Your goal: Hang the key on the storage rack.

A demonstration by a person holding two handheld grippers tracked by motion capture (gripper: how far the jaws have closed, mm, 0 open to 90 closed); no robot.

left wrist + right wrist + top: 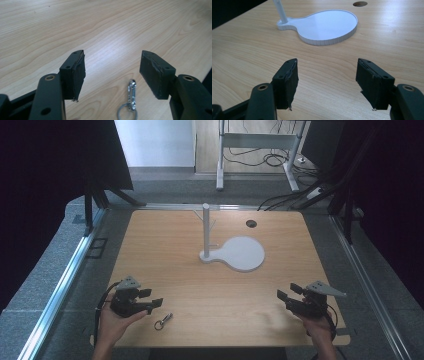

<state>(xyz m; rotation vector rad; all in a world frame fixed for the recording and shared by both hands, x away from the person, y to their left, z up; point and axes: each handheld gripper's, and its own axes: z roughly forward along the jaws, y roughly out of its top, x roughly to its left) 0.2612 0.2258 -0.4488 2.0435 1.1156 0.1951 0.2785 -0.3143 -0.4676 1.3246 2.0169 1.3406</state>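
A small metal key ring with a snap clip (163, 321) lies on the wooden table (180, 245) near its front edge. My left gripper (151, 298) rests just left of and above it, held by a hand, jaws open and empty. In the left gripper view the clip (131, 96) lies on the wood between and below the open jaws of my left gripper (112, 72). My right gripper (289, 291) sits at the front right, open and empty; in its own view the right gripper (327, 82) has bare wood between its jaws. A white stand (241, 254) with an upright post (205, 227) stands mid-table.
The white stand's flat round base (325, 25) lies ahead of the right gripper. A round cable hole (251, 223) sits at the table's back right. Metal rails run along both sides of the table, with black curtains and cables on the floor beyond.
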